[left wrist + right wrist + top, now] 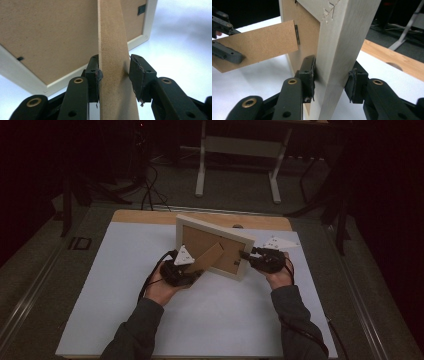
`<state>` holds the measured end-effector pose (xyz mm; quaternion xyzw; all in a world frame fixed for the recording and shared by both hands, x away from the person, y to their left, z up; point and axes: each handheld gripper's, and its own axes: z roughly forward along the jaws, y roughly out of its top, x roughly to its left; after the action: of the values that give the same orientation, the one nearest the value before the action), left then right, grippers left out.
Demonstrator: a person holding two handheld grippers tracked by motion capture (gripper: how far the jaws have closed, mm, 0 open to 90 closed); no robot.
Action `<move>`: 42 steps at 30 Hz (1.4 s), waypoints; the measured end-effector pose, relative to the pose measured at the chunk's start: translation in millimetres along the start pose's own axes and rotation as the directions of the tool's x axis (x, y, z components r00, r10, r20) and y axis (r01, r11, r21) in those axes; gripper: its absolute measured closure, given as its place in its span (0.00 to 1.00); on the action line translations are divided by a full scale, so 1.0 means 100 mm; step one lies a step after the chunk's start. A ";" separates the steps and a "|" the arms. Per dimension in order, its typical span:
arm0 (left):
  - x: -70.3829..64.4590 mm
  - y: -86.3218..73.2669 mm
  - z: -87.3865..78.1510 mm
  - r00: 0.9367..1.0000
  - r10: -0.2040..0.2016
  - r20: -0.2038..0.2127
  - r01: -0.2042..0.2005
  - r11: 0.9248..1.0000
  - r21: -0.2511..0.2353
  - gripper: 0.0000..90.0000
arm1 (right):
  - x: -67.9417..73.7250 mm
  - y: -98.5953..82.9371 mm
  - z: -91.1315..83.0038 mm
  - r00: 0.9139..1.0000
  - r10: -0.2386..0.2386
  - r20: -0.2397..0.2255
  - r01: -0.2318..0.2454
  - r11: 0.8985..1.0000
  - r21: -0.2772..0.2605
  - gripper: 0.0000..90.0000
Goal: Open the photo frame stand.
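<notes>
Two grippers work one picture frame [215,246] in the high view. We see it held upright, back toward the person, near the middle of the white bench [125,285], nearer the far edge. Its brown easel stand [207,257] is swung out toward the left gripper [192,267]; the right gripper [246,255] meets the frame's right edge. Both forearms come in from the near edge, hands cupped beneath the tools.

Left gripper view: the jaws straddle the stand [112,62], the left pad touching it; we cannot tell whether the right pad presses or stands just off.

Right gripper view: the jaws pinch the frame's pale wooden side [339,50], one pad on each face. The left gripper [223,37] shows far left on the stand [259,45]. The frame's front stays hidden.
</notes>
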<state>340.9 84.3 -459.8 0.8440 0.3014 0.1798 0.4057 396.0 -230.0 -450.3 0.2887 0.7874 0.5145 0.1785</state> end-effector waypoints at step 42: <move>-0.11 -0.27 0.05 1.000 0.010 -0.012 -0.009 0.998 0.057 0.78 | 0.24 -0.07 0.00 0.991 -0.028 -0.131 0.031 0.999 0.017 0.66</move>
<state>325.4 86.9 -485.3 0.8555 0.3048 0.1780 0.3788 375.5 -216.2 -455.9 0.2444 0.8064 0.5221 0.1315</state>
